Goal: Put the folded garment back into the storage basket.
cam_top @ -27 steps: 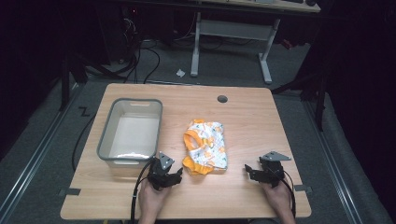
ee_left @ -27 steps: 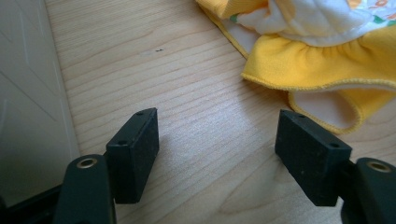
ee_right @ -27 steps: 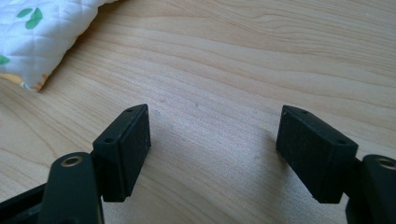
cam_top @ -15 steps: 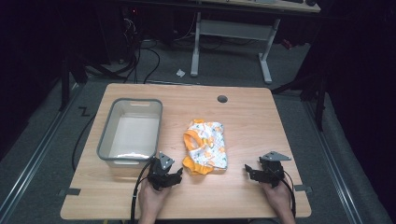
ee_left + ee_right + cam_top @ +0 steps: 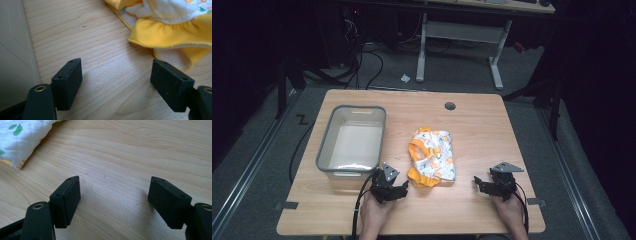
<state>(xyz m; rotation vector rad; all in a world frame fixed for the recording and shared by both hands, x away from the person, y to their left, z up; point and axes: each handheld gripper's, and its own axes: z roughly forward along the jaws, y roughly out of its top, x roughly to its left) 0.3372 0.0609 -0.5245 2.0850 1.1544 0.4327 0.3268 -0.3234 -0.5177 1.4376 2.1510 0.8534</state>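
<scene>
**A:** At the table's near edge, the left gripper (image 5: 398, 189) sat low over the wood (image 5: 472, 210), its 2 jaws spread wide with only bare tabletop between them, gripping nothing.

**B:** And the other one?

**A:** The right gripper (image 5: 478, 183) rested at the same near edge, well apart from the left, its 2 jaws equally wide and holding nothing, bare wood between them in the right gripper view.

**B:** Where was the garment?

**A:** The small yellow-and-white garment (image 5: 432, 156) lay crumpled between the 2 grippers and a little beyond them. In the left gripper view its yellow ruffled hem (image 5: 172, 35) lay just ahead of the far jaw, apart from it. In the right gripper view a white quilted corner (image 5: 22, 137) showed at upper left, well clear of the jaws.

**B:** Anything farther back?

**A:** A grey plastic bin (image 5: 325, 150) stood just beyond the left gripper, to the garment's left.
</scene>
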